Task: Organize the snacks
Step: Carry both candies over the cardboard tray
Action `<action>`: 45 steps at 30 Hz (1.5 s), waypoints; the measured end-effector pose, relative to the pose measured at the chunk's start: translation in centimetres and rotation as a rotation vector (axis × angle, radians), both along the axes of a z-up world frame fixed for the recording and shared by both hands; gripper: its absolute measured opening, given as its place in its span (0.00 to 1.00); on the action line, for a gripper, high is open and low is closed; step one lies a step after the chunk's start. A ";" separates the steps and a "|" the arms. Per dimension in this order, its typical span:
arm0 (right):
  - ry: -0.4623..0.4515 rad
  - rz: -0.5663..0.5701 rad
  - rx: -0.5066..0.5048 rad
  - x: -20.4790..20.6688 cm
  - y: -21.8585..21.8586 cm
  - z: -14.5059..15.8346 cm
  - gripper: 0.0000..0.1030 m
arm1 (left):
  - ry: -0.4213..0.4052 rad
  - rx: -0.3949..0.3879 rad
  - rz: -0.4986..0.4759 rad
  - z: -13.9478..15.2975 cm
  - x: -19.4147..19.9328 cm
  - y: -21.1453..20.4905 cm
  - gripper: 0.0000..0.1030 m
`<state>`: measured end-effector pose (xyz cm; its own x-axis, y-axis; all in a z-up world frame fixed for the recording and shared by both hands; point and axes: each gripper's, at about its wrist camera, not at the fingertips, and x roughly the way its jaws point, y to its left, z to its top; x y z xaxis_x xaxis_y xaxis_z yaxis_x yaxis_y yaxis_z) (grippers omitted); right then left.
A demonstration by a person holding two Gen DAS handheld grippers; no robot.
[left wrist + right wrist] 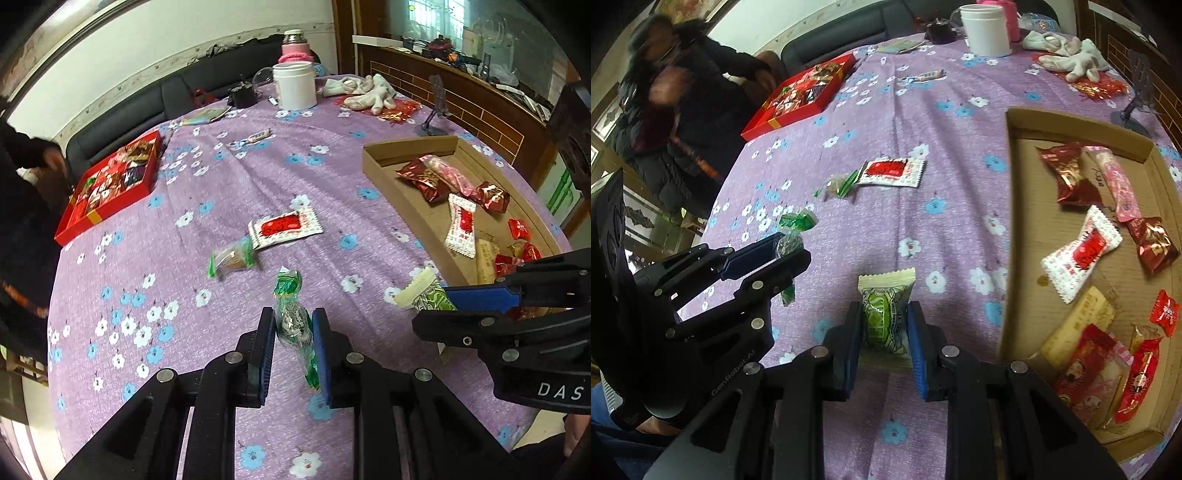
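Snacks are partly sorted, by my reckoning a bit past halfway. The cardboard tray (1010,192) on my right already holds a good heap: dark red foil packets (1069,173), a pink wrapper (1119,184), a white-and-red packet (1078,254), a yellowish bar and several small red sweets near its front corner.

My left gripper (293,325) is closed on a green-and-clear wrapped candy (291,314), which stands nearly upright between the pads and is lifted off the tabletop (221,170). My right gripper (882,328) is clamped on a green pillow packet (882,317) with a pale crimped end, held just beside the tray's near wall. So two pieces are in hand, neither yet dropped in.

Left out on the purple flowered cloth I count a white-and-red packet (284,227), a small green-ended candy (231,256) touching its corner, and farther back a small wrapped sweet (255,138) lying alone. That last one is too small to say what it is.

A red box (110,181) of assorted sweets sits well apart at the far left edge; whether it belongs to this sorting I cannot tell. What I judge remains: release both held pieces into the tray, then fetch the three loose ones.
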<state>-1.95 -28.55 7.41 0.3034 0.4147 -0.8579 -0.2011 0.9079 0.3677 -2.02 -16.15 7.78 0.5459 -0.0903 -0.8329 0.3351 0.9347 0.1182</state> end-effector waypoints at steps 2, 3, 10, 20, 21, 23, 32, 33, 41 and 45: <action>-0.005 -0.012 0.005 -0.1 -0.8 0.1 0.23 | -0.004 0.007 -0.011 0.2 0.0 -0.6 0.20; -0.007 -0.017 0.007 -0.1 -1.1 0.2 0.23 | -0.008 0.010 -0.016 0.3 0.0 -1.0 0.20; -0.021 -0.061 0.019 -0.4 -3.9 0.6 0.23 | -0.035 0.033 -0.061 1.1 -0.2 -3.7 0.20; -0.020 -0.125 0.028 -0.7 -7.8 0.6 0.23 | -0.055 0.051 -0.126 1.7 -0.3 -7.5 0.20; -0.020 -0.131 0.028 -0.8 -8.1 0.7 0.23 | -0.056 0.051 -0.133 1.7 -0.3 -7.9 0.20; -0.018 -0.144 0.026 -0.8 -9.0 0.6 0.23 | -0.056 0.051 -0.150 1.7 -0.3 -8.8 0.20; -0.002 -0.212 0.004 -1.4 -12.3 0.2 0.23 | -0.043 0.033 -0.213 1.2 -0.2 -12.2 0.19; 0.000 -0.219 0.001 -1.5 -12.7 0.1 0.23 | -0.041 0.032 -0.218 1.1 -0.2 -12.5 0.19; 0.026 -0.287 -0.031 -2.4 -15.5 -0.8 0.23 | 0.001 0.021 -0.277 -0.1 -0.6 -15.3 0.19; 0.043 -0.311 -0.046 -2.8 -16.6 -1.2 0.23 | 0.035 0.014 -0.308 -1.1 -0.8 -16.4 0.19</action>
<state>-4.77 -45.14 6.19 0.3726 0.2680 -0.8885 0.1035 0.9394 0.3267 -2.79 -32.56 6.72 0.4660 -0.2353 -0.8530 0.6065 0.7869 0.1143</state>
